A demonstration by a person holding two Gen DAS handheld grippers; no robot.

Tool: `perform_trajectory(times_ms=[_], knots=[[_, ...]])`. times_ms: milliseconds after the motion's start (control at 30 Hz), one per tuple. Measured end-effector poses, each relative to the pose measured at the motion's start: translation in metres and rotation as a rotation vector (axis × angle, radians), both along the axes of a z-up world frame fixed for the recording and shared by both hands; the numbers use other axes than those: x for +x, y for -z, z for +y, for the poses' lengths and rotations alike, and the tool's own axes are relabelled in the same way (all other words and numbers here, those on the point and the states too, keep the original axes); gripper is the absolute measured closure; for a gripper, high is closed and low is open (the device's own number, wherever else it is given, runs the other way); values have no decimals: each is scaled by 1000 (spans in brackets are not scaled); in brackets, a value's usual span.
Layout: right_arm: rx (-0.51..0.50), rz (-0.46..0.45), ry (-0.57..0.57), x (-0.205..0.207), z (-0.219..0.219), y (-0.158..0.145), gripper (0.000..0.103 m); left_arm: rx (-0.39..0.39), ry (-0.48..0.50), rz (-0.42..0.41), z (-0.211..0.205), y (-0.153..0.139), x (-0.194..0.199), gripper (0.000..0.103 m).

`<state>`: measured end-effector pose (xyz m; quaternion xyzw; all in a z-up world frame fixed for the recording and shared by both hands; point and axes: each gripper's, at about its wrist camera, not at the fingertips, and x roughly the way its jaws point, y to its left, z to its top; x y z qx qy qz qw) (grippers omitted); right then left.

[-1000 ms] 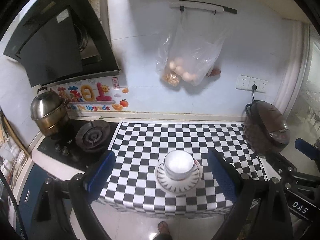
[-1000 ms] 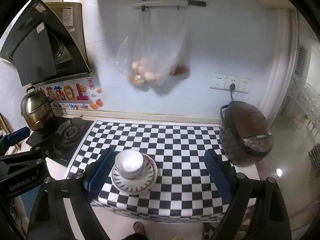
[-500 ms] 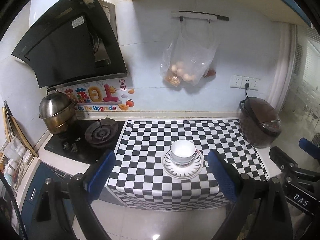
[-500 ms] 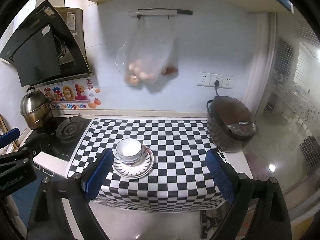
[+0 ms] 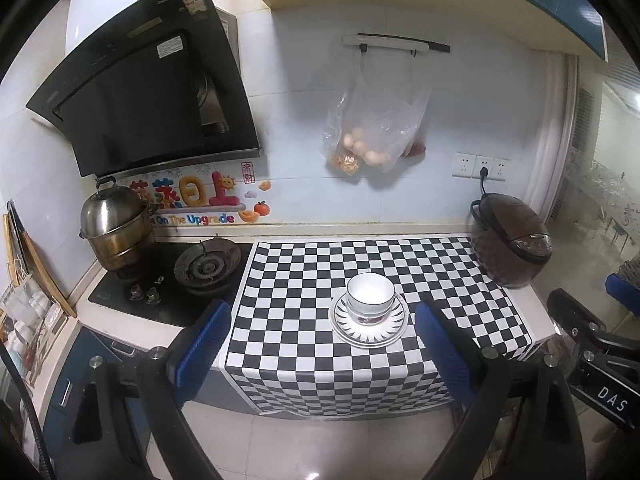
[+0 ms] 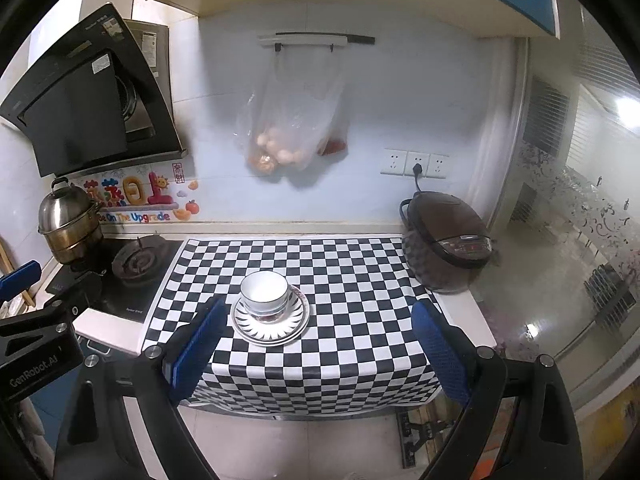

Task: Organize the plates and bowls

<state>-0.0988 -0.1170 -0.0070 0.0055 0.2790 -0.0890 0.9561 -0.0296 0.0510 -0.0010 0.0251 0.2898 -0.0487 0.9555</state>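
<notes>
A white bowl sits stacked on patterned plates near the front of the checkered counter cloth. The bowl and plates also show in the right wrist view. My left gripper is open and empty, held back from the counter's front edge, well short of the stack. My right gripper is open and empty, also back from the edge, with the stack ahead near its left finger.
A brown rice cooker stands at the counter's right end. A gas hob with a steel steamer pot is on the left under a black range hood. A plastic bag of food hangs on the wall.
Both grippers have pulled back and up from the counter; the bowl and plates look smaller and farther. The stack itself has not moved.
</notes>
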Motion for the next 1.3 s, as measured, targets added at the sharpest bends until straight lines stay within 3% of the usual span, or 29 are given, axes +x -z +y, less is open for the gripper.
perform_trajectory(times_ms=[1300], knots=[[30,25,7,3,2,8,8,6,-16,5,1,1,-12,9]])
